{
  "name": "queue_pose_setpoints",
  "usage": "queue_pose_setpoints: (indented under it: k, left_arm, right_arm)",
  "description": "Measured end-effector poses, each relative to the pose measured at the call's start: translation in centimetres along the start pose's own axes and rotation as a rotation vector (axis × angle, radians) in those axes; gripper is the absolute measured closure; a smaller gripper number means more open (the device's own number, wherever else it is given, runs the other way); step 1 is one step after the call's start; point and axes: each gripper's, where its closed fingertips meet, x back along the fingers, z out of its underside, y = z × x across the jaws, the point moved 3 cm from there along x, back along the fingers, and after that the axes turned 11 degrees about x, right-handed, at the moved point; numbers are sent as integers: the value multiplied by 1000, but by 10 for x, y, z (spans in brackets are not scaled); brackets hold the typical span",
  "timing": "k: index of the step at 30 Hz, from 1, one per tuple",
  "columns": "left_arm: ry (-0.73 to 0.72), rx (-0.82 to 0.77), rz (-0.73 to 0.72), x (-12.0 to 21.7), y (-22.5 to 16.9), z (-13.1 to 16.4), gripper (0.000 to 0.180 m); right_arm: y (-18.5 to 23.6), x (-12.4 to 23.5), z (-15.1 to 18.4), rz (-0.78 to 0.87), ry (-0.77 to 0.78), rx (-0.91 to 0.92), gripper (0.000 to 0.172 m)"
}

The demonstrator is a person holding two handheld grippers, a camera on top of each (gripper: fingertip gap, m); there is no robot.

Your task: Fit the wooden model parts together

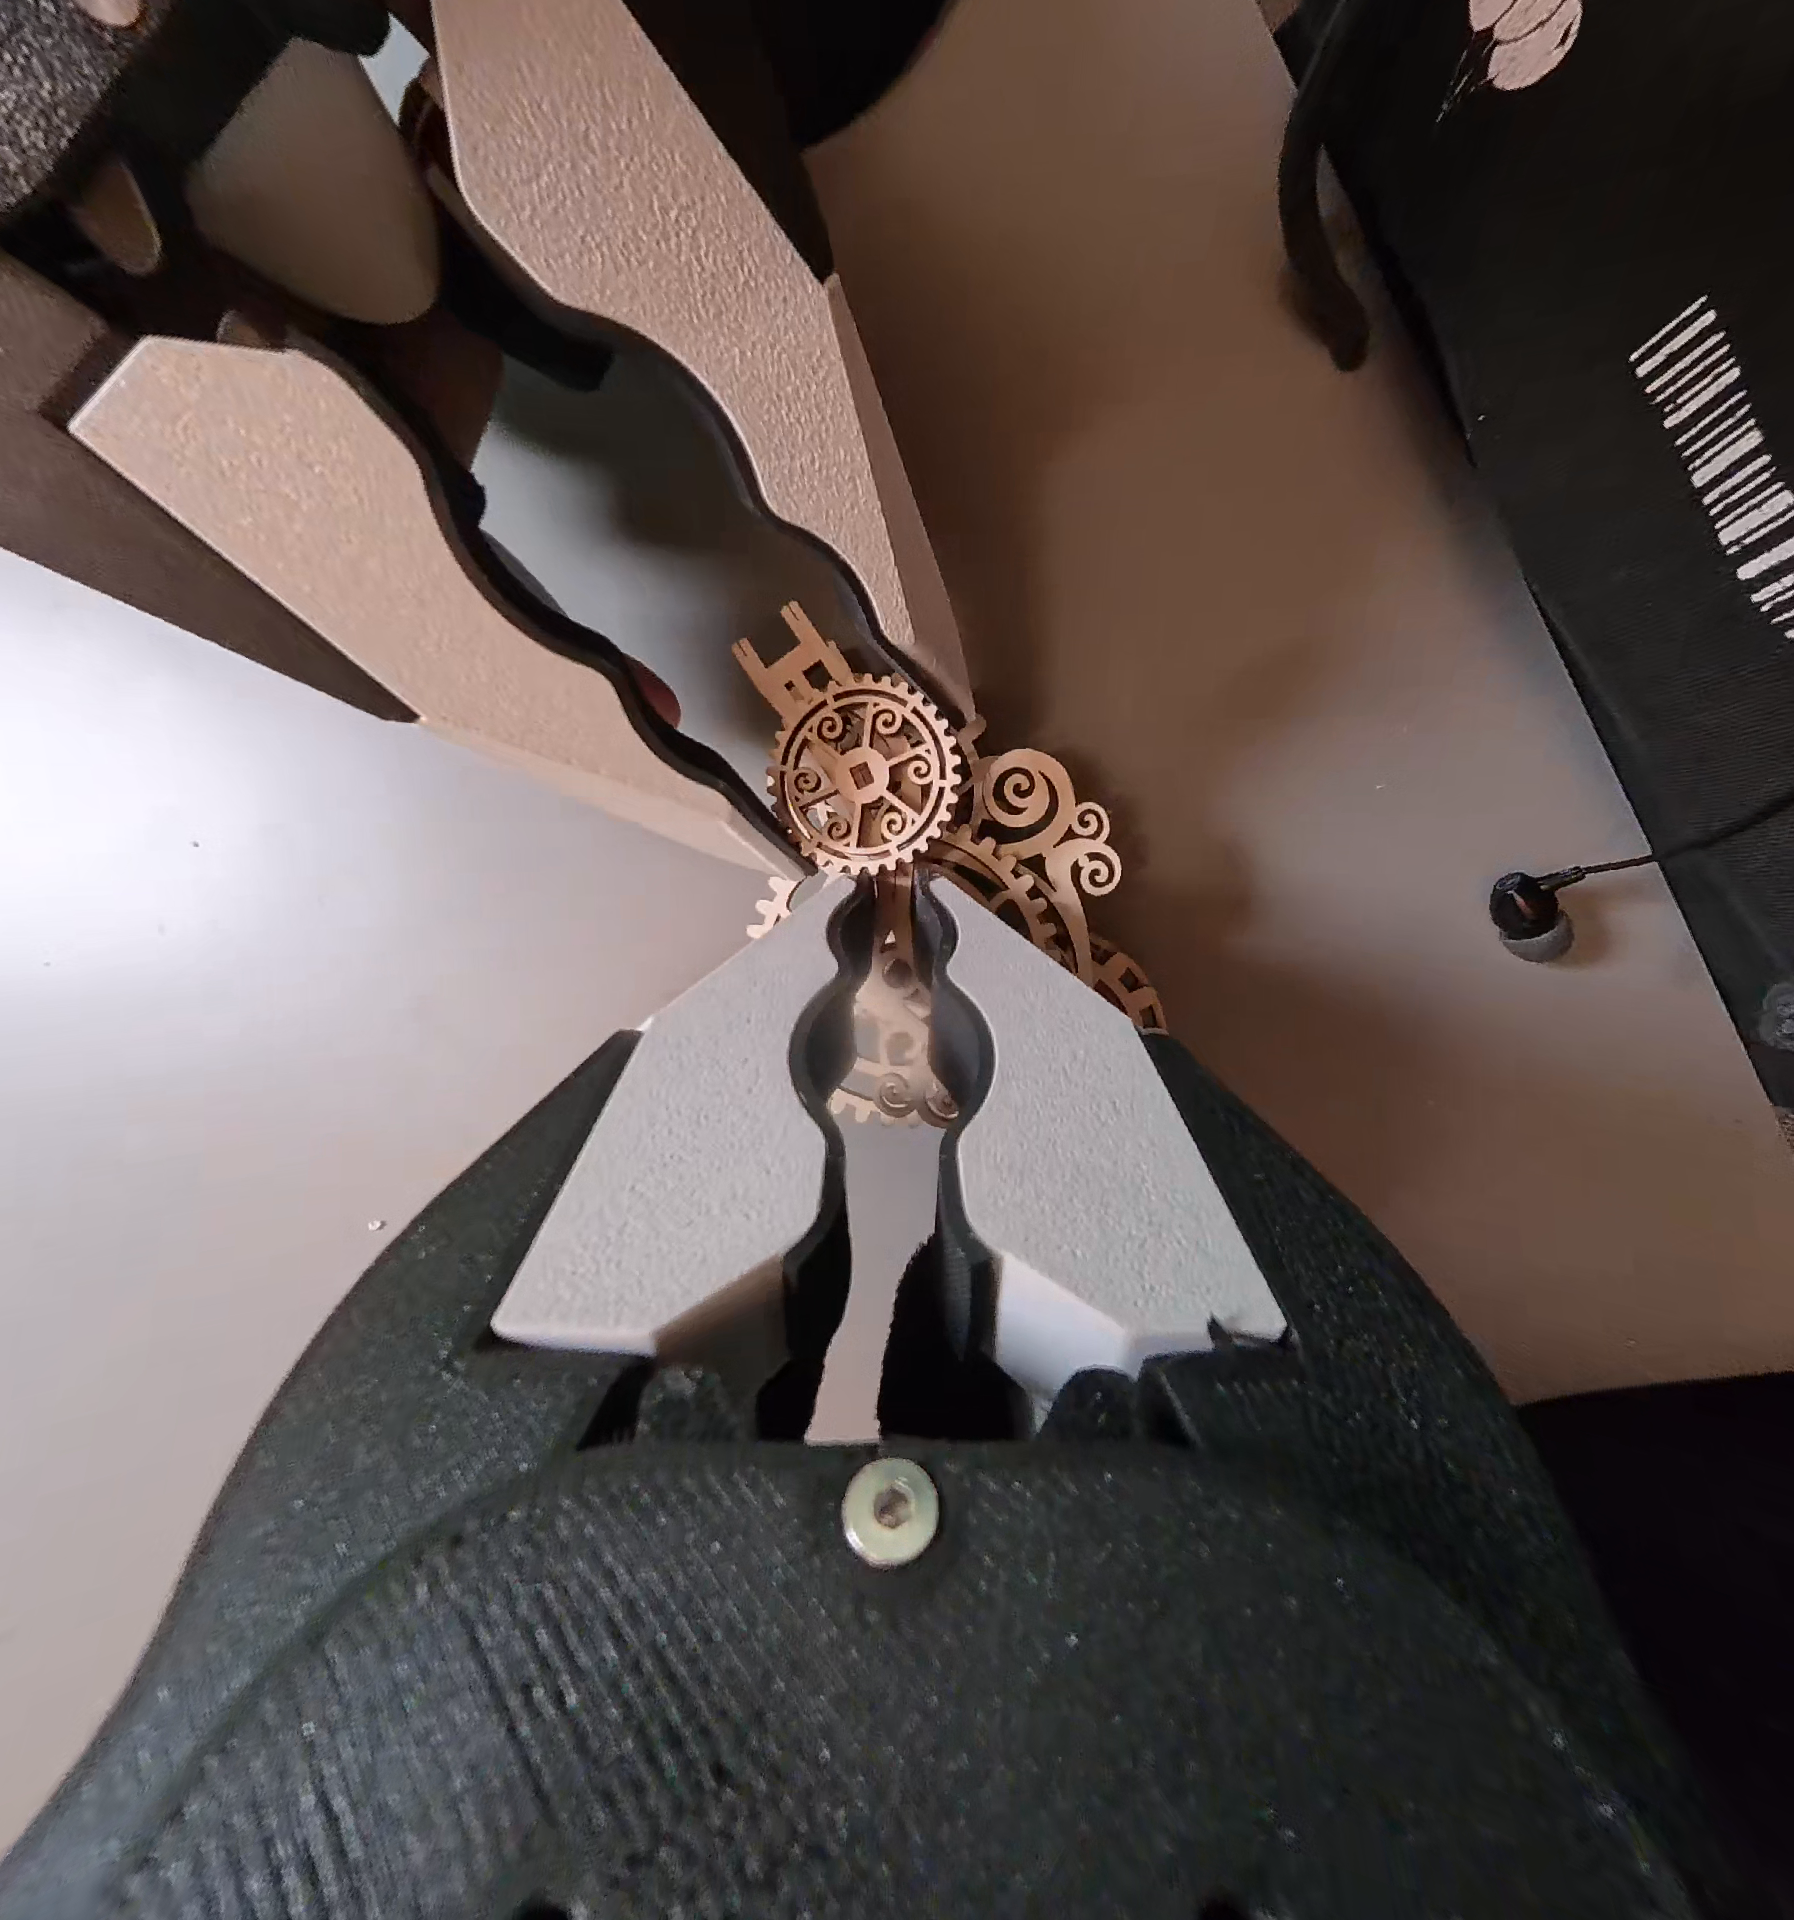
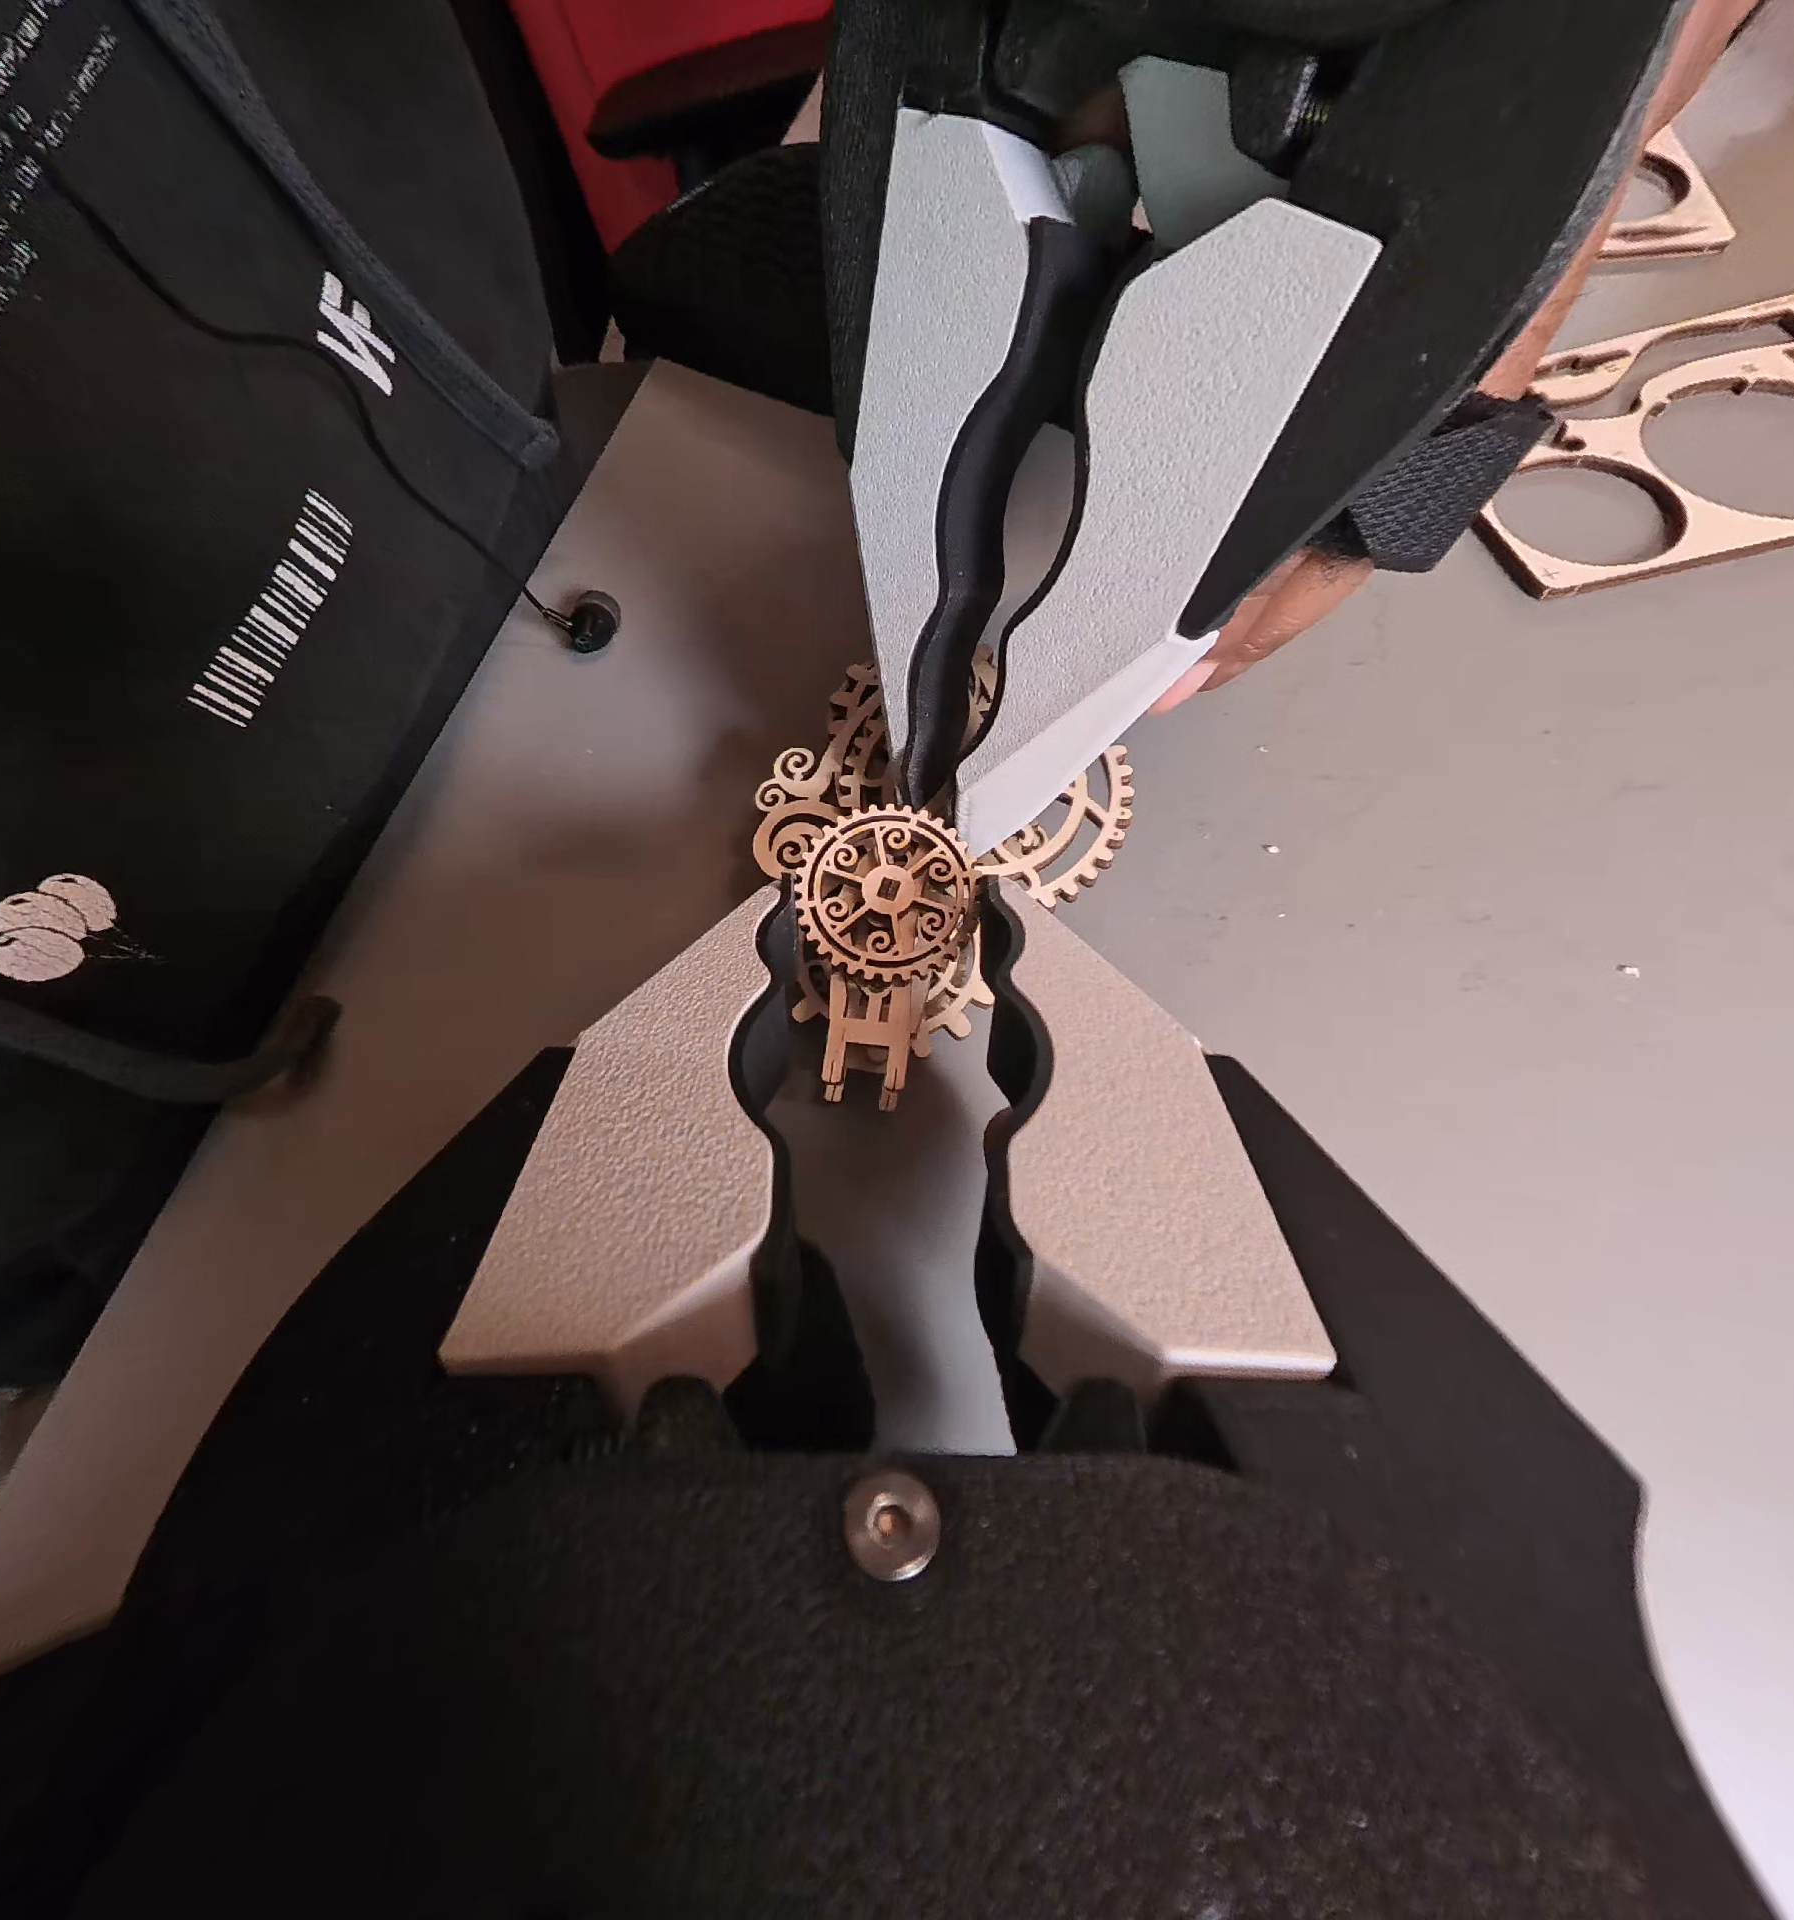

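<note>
A hobby or workshop desk in an office-like room. A plain grey tabletop (image 2: 1495,935) fills the lower right of the right wrist view; laser-cut wooden sheets (image 2: 1703,447) with round holes lie at the upper right. A black bag (image 2: 197,520) sits at the upper left, and a dark chair (image 2: 727,239) stands at the top centre.

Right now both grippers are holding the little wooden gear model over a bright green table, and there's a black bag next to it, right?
Not quite: the table is pale grey, not green, as the right wrist view shows. The rest holds: the left gripper and right gripper both grip the wooden gear model, and the black bag lies beside it.
</note>
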Motion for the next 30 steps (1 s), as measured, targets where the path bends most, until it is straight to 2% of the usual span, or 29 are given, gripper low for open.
queue_pose_setpoints:
  k: [10, 30]
  left_arm:
    - [19, -34, -16, -1, -1, -2, 175]
    - [26, -54, -35, -2, 1, -7, 175]
  right_arm:
    - [2, 2, -2, 0, -9, -29, 139]
    - [2, 10, -2, -19, -120, -159, 140]
